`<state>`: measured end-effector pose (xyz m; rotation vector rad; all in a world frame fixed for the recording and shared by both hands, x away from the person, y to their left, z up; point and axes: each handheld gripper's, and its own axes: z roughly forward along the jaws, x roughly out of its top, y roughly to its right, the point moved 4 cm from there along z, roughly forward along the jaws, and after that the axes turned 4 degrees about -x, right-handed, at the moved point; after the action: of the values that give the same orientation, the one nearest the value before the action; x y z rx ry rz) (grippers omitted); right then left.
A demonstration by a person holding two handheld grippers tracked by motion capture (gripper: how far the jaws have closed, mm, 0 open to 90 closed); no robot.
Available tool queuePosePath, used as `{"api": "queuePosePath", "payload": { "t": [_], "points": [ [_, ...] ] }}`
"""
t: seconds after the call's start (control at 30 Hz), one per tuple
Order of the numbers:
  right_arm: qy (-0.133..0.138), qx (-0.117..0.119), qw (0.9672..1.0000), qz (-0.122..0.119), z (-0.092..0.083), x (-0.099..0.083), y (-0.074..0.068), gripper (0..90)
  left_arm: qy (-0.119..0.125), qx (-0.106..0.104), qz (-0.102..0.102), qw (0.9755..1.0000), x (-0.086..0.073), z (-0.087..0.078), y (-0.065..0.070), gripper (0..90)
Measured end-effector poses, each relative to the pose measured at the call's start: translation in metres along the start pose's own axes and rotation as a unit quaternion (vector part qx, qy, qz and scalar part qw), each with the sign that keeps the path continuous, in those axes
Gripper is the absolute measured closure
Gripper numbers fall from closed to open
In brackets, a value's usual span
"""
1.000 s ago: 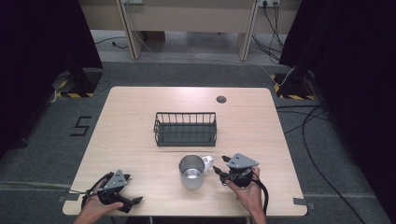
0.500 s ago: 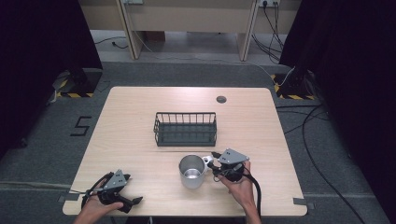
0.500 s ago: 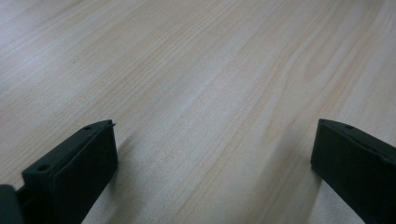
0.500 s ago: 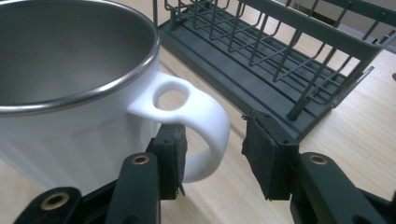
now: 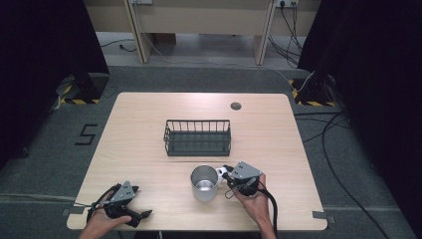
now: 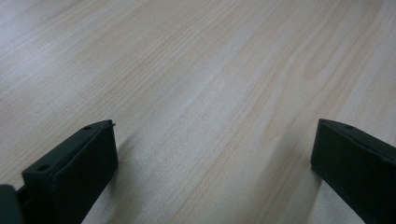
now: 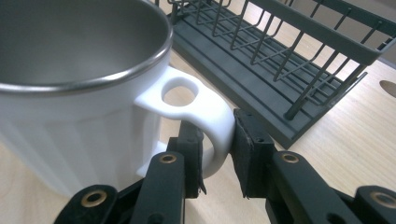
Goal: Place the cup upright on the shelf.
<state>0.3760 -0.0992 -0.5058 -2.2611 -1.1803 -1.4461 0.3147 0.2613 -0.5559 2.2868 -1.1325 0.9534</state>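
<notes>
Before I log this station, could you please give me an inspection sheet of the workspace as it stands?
Surface: light wooden table, with a small round dark grommet near the far edge.
Job's things: white mug with a steel lining, upright, in front of the dark wire rack; rack empty.
Clutter: nothing seen.
Grippers: right gripper shut on the mug's handle; left gripper open over bare table at the near left.
Cables: one trails from each gripper; more lie on the floor to the right and at the back.
Surroundings: grey floor with a "5" mark, black curtains on both sides.

Mug (image 7: 93,116): glossy white plastic, brushed-metal inside; table (image 5: 149,119) matt wood.
</notes>
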Motion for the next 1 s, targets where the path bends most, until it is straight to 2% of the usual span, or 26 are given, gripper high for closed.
{"api": "queuePosePath", "payload": {
  "t": [0.07,0.13,0.37,0.7,0.9,1.0],
  "points": [
    [-0.001,-0.003,1.0,0.002,-0.003,-0.001,-0.002,74.2,0.0,0.0,0.0,1.0,0.0,0.0,0.0,0.0],
    [-0.001,-0.004,0.9999,0.014,-0.007,-0.003,-0.004,73.1,0.0,0.0,0.0,1.0,0.0,0.0,0.0,0.0],
    [-0.004,0.001,0.9997,0.024,-0.021,-0.006,-0.012,66.9,0.0,0.0,0.0,1.0,0.0,0.0,0.0,0.0],
    [-0.009,-0.004,0.9999,0.014,-0.031,-0.009,-0.022,66.3,0.0,0.0,0.0,1.0,0.0,0.0,0.0,0.0],
    [-0.015,0.001,0.9999,0.007,-0.039,-0.01,-0.03,61.7,0.0,0.0,0.0,1.0,0.0,0.0,0.0,0.0],
    [-0.014,0.005,0.9998,0.012,-0.042,-0.01,-0.032,59.2,0.0,0.0,0.0,1.0,0.0,0.0,0.0,0.0]
  ]
}}
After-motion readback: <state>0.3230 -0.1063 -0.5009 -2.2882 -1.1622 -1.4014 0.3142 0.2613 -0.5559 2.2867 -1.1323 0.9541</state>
